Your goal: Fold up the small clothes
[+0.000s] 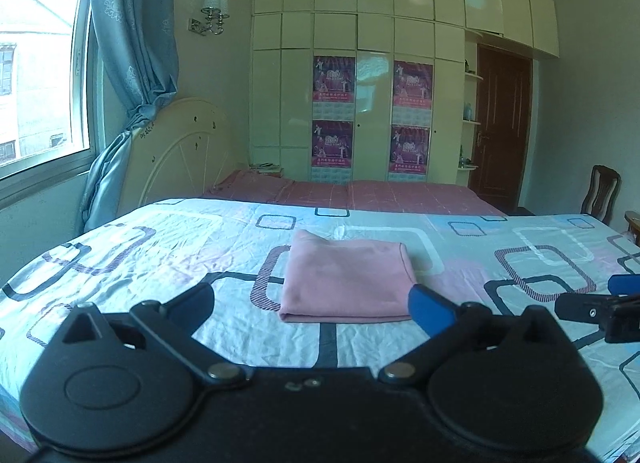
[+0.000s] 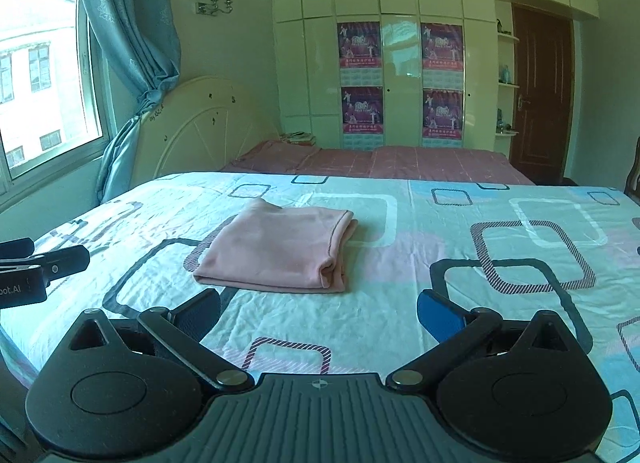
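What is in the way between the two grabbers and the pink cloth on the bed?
Nothing visible. The folded pink cloth lies alone on the patterned bedsheet. The left gripper and the right gripper both stand open just short of it, with only bare sheet between.

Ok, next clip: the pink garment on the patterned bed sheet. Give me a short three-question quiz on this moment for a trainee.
1. True or false: the pink garment lies folded flat on the bed sheet.
2. Which gripper is holding the garment?
A. the left gripper
B. the right gripper
C. neither
3. Fill in: in the right wrist view, the stacked open edges of the garment's fold face the picture's ______ side.

Key:
1. True. It is a neat rectangle with several layers.
2. C. Both grippers stand open, short of the garment, with nothing between their fingers.
3. Right.
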Tool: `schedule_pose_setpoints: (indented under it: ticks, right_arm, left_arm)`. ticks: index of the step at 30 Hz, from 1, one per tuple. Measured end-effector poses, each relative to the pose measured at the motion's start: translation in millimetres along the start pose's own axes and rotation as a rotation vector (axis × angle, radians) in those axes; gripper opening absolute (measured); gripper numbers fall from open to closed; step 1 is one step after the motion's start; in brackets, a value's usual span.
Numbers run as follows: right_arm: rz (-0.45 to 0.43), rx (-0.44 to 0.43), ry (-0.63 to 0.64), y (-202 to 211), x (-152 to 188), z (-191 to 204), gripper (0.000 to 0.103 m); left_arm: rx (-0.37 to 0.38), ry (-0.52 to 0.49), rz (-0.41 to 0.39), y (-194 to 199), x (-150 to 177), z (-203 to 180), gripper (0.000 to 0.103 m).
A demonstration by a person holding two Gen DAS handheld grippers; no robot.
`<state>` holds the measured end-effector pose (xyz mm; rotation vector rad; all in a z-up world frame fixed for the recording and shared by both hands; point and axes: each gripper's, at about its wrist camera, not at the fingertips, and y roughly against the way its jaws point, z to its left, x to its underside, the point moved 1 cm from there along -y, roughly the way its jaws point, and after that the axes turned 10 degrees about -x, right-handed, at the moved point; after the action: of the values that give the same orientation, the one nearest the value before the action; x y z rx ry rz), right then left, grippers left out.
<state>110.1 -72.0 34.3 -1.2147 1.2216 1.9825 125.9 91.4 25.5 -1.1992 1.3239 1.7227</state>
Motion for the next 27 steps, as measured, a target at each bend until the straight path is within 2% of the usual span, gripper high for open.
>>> schedule_pose_setpoints:
  ticks: [27]
  right_arm:
    - [-0.020, 0.004, -0.010, 23.5, -0.6, 1.8, 0.103]
  left_arm:
    - [0.051, -0.046, -0.031, 24.2, 0.4, -5.8, 0.103]
